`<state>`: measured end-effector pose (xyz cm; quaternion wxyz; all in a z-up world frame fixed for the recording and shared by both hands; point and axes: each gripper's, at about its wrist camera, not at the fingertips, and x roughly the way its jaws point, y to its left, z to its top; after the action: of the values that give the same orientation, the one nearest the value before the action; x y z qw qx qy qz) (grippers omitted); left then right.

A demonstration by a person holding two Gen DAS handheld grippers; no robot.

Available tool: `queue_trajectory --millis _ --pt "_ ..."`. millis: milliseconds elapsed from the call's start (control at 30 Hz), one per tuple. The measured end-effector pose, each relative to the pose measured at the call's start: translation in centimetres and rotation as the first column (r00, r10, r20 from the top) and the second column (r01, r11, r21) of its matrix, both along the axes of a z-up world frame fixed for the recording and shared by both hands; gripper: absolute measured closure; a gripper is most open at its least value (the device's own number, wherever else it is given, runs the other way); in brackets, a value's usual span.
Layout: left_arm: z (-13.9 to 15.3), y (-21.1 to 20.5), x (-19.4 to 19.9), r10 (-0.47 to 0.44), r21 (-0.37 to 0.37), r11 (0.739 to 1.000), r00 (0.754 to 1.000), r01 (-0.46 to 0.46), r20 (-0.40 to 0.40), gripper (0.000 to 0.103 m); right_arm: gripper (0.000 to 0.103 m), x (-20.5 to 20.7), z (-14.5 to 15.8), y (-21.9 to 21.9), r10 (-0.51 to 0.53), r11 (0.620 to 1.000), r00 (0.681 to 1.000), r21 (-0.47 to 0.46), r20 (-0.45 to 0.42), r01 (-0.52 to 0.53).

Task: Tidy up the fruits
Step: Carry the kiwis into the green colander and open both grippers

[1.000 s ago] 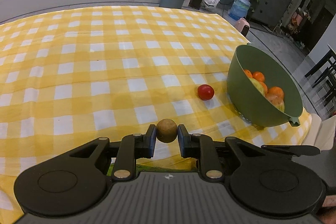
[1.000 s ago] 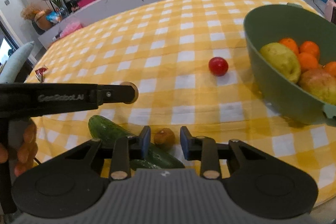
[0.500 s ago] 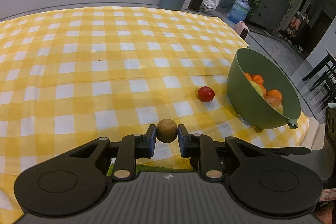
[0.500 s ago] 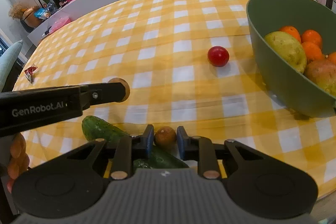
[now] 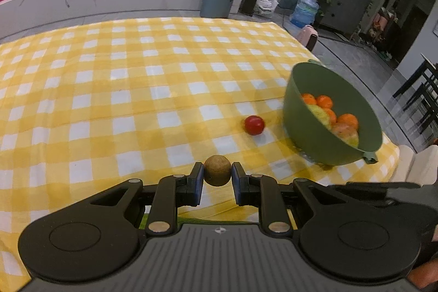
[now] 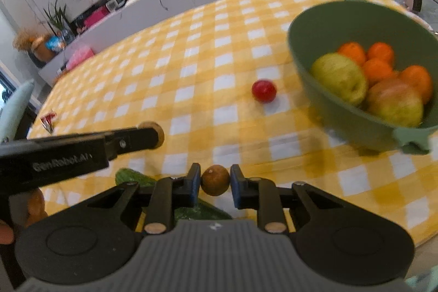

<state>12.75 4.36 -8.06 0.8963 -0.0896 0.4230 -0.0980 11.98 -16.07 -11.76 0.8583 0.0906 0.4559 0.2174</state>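
My left gripper (image 5: 217,172) is shut on a small round brown fruit (image 5: 217,174), held above the near part of the yellow checked tablecloth (image 5: 137,100). My right gripper (image 6: 215,179) is shut on a second small brown fruit (image 6: 215,181), lifted above a cucumber (image 6: 131,177). In the right wrist view the left gripper (image 6: 157,133) reaches in from the left with its fruit at the tip. A red tomato (image 6: 264,91) lies on the cloth beside a green bowl (image 6: 314,67) holding oranges, a pear and an apple. The tomato (image 5: 254,125) and the bowl (image 5: 298,125) also show in the left wrist view.
The bowl stands close to the table's right edge, with dark chairs (image 5: 421,100) on the floor beyond. A small red wrapper (image 6: 48,120) lies at the table's left edge. A person's fingers (image 6: 35,207) hold the left gripper's handle.
The right gripper's jaws closed on the brown fruit next to the cucumber and lifted it off the cloth, turning a little toward the bowl. The left gripper kept its fruit and barely moved.
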Motion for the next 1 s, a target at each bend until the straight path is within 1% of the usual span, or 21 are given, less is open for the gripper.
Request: queue_trajectory --millis 133,233,300,467,567,667,800,1000 --pt "1.4 -1.4 0.0 -0.033 -0.004 0.999 0.999 0.033 0.027 0.079 0.084 -0.6 2.0 -2.2 -0.035 0.999 0.997 0.015 0.064 0.034" --pt "2.5 -2.7 0.5 -0.063 -0.024 0.998 0.997 0.064 0.044 0.079 0.084 -0.9 3.3 -4.3 -0.063 0.998 0.992 0.031 0.106 0.06" --pt "3.2 -3.5 0.9 -0.082 -0.04 0.996 0.995 0.085 0.053 0.079 0.084 -0.7 4.0 -5.6 -0.084 0.996 0.989 0.04 0.124 0.08" --pt "4.4 -6.2 2.5 -0.139 -0.065 0.988 0.988 0.143 0.065 0.079 0.084 0.2 5.4 -8.6 -0.15 0.989 0.975 0.024 0.165 0.148" --pt "4.8 -8.0 3.8 -0.181 -0.066 0.98 0.981 0.186 0.069 0.079 0.084 1.3 5.4 -10.0 -0.18 0.984 0.973 0.038 0.145 0.176" --pt "4.6 -9.4 5.1 -0.211 -0.071 0.974 0.976 0.214 0.052 0.079 0.084 2.4 4.9 -10.6 -0.182 0.983 0.976 0.037 0.119 0.179" --pt "4.0 -10.8 6.5 -0.227 -0.044 0.973 0.973 0.229 0.035 0.079 0.084 3.6 3.6 -10.2 -0.16 0.987 0.984 0.011 0.084 0.159" --pt "3.7 -11.8 7.1 -0.254 0.002 0.967 0.967 0.254 0.031 0.08 0.084 4.9 1.7 -10.0 -0.173 0.985 0.985 0.003 0.022 0.173"
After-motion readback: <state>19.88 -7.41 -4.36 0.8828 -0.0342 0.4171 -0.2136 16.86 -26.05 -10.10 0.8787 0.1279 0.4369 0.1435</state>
